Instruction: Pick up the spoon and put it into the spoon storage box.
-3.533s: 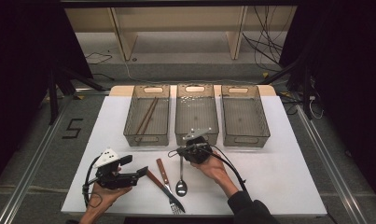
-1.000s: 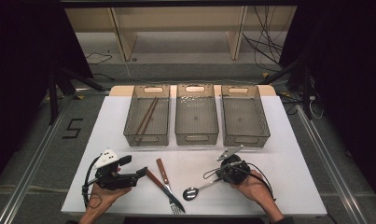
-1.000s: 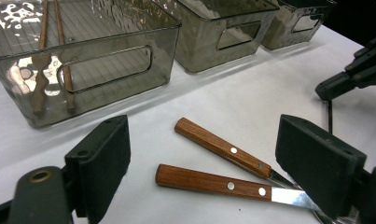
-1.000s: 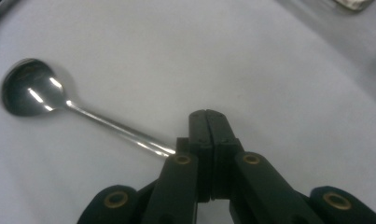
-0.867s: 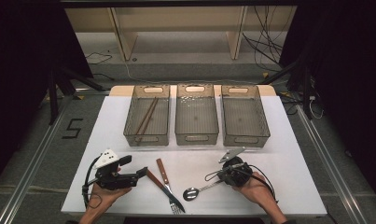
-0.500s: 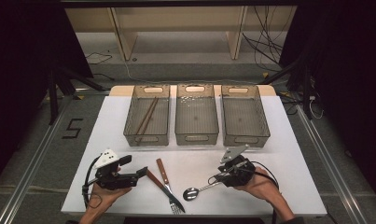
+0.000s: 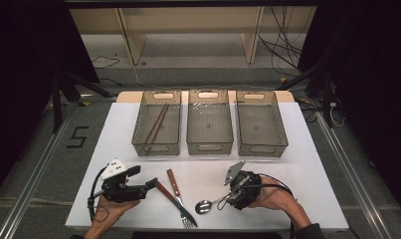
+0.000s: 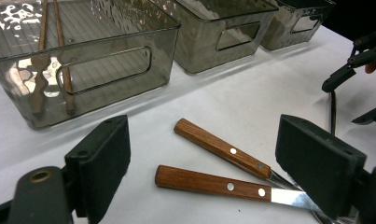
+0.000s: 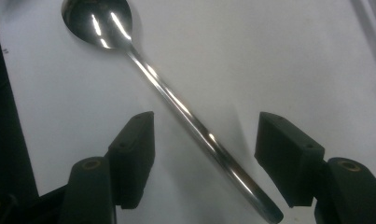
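Right gripper view is showing the spoon (image 9: pixel 176 100) lying diagonally, bowl pointing away, between the right gripper's (image 9: pixel 204 158) wide jaws, seemingly untouched; left gripper (image 8: pixel 223 163) is gaping wide.

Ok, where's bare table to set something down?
Free: the white table right of the three smoky plastic bins, and its left strip beside the chopstick bin. Crowded: the front middle, with the wooden-handled knife and fork, steel spoon and both grippers.

Three bins (image 7: pixel 210 124) side by side behind, chopsticks (image 7: pixel 155 123) in left one, knife (image 7: pixel 164 191), fork (image 7: pixel 180 198), spoon (image 7: pixel 211 203) in front.
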### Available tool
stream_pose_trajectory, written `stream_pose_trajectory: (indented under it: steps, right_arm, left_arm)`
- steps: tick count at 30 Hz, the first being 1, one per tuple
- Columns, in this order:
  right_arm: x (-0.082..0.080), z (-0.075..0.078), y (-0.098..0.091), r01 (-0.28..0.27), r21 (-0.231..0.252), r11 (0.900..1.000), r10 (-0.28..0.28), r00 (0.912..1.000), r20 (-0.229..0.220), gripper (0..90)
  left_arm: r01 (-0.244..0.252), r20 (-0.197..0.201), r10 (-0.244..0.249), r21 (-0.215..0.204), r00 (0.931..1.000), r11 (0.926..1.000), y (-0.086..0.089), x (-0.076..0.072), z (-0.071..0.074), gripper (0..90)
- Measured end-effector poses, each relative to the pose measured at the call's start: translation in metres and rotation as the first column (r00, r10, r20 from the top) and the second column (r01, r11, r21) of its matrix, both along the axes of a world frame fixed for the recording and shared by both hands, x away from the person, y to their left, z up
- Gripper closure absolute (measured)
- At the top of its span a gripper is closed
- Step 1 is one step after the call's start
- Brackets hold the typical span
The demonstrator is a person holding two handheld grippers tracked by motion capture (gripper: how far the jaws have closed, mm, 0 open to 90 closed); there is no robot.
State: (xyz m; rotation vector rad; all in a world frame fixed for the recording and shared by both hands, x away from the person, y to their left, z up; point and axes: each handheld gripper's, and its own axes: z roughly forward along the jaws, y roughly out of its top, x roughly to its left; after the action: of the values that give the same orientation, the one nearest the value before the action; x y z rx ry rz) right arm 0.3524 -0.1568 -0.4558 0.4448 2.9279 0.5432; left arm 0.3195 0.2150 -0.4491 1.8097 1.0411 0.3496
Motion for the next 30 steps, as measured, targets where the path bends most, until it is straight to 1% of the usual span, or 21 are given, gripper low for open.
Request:
stream_pose_trajectory:
  steps: [3,5,6,7,9,10,11,14,18,20,23,29,30]
  right_arm:
    - [0.002,-0.003,0.001,-0.004,-0.004,1.0,0.004,1.0,0.001,40.1]
    - [0.004,-0.004,0.002,-0.015,-0.014,0.9998,0.014,0.9999,-0.008,41.1]
    - [0.004,-0.005,0.002,-0.005,-0.019,0.9998,0.005,0.9999,-0.016,41.5]
    - [0.006,-0.006,0.002,-0.018,-0.021,0.9996,0.018,0.9997,-0.017,42.3]
    - [0.007,-0.007,0.003,-0.008,-0.027,0.9996,0.007,0.9992,-0.04,43.9]
    - [0.008,-0.007,0.003,-0.014,-0.023,0.9996,0.013,0.9991,-0.041,44.8]
    - [0.008,-0.007,0.003,-0.011,-0.026,0.9996,0.01,0.9986,-0.052,46.5]
    - [0.009,-0.007,0.005,-0.026,-0.033,0.9991,0.024,0.9976,-0.064,52.5]
    - [0.008,-0.005,0.007,-0.02,-0.054,0.9984,0.015,0.9967,-0.079,56.4]
    - [0.008,-0.005,0.009,-0.022,-0.062,0.9978,0.018,0.997,-0.075,59.3]
    - [0.006,-0.003,0.011,-0.025,-0.085,0.9961,0.018,0.9963,-0.084,63.4]
    - [0.003,-0.003,0.015,-0.044,-0.099,0.9941,0.037,0.9965,-0.074,70.0]
    - [0.003,-0.003,0.015,-0.073,-0.112,0.9911,0.066,0.9956,-0.066,71.4]
  left_arm:
    - [0.0,0.0,0.0,-0.001,1.0,1.0,0.0,0.0,0.0,17.7]
    - [0.001,0.001,-0.001,0.0,1.0,1.0,0.0,0.0,0.0,17.7]
    - [0.001,0.001,-0.001,0.0,1.0,1.0,0.0,0.0,0.0,17.7]
    - [0.0,0.001,0.0,-0.002,1.0,1.0,0.0,0.0,0.0,17.7]
    - [-0.001,0.001,0.001,-0.004,1.0,1.0,-0.001,0.0,0.0,17.7]
    - [-0.001,0.001,0.001,-0.004,1.0,1.0,-0.001,0.0,0.0,17.7]
    - [0.0,0.001,0.0,0.0,1.0,1.0,0.0,0.0,0.0,17.7]
    - [0.0,0.001,0.0,0.0,1.0,1.0,0.0,0.0,0.0,17.7]
    - [0.001,0.002,-0.001,0.0,1.0,1.0,0.0,0.0,0.0,17.6]
    - [0.001,0.001,-0.001,0.0,1.0,1.0,0.0,0.0,0.0,17.7]
    - [0.002,0.001,-0.002,0.0,1.0,1.0,0.0,0.0,0.0,17.6]
    - [0.003,0.002,-0.003,0.003,1.0,1.0,0.0,0.0,0.0,17.7]
    - [0.002,0.001,-0.002,0.002,1.0,1.0,0.0,0.0,0.0,17.7]
